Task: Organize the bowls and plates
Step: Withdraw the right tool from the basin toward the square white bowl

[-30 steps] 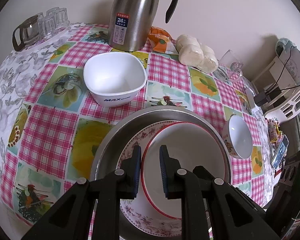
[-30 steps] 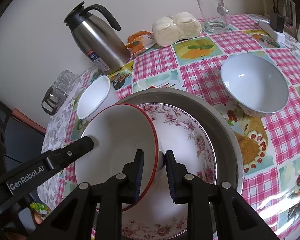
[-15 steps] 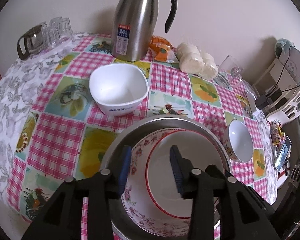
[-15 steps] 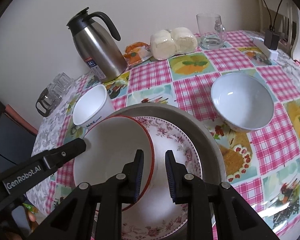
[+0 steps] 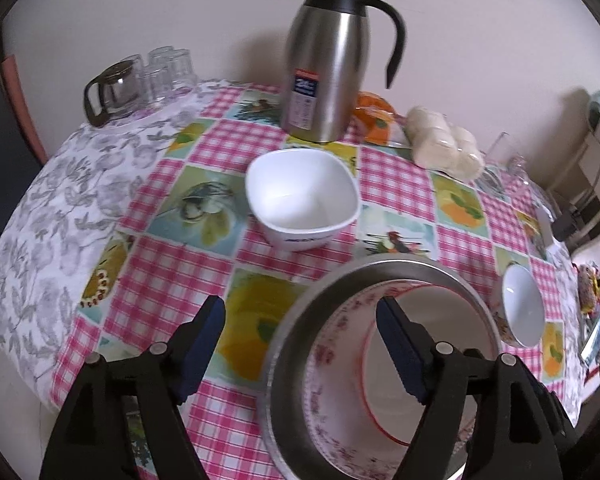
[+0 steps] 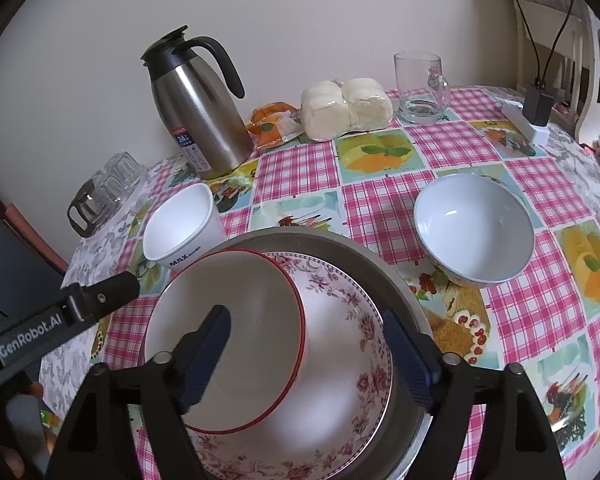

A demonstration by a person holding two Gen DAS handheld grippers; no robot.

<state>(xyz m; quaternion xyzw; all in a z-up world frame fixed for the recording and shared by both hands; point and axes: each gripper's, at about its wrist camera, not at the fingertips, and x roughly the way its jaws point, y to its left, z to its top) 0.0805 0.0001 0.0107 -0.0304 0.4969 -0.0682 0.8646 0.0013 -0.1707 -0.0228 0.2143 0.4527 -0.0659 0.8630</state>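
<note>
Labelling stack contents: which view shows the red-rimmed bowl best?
Right wrist: the red-rimmed bowl shows almost whole, tilted inside the floral bowl, which sits in the steel basin. The left wrist view catches only part, cut by the gripper finger and frame edge.

Plain cream wall (image 6: 300,20) behind table (image 6: 380,184); pink checked tablecloth; white chair (image 6: 596,92) at right edge.

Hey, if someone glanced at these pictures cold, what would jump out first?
The nested stack up front: a red-rimmed bowl inside a floral bowl inside a steel basin, with the right gripper open above it. Behind, a steel thermos jug stands by the wall.
</note>
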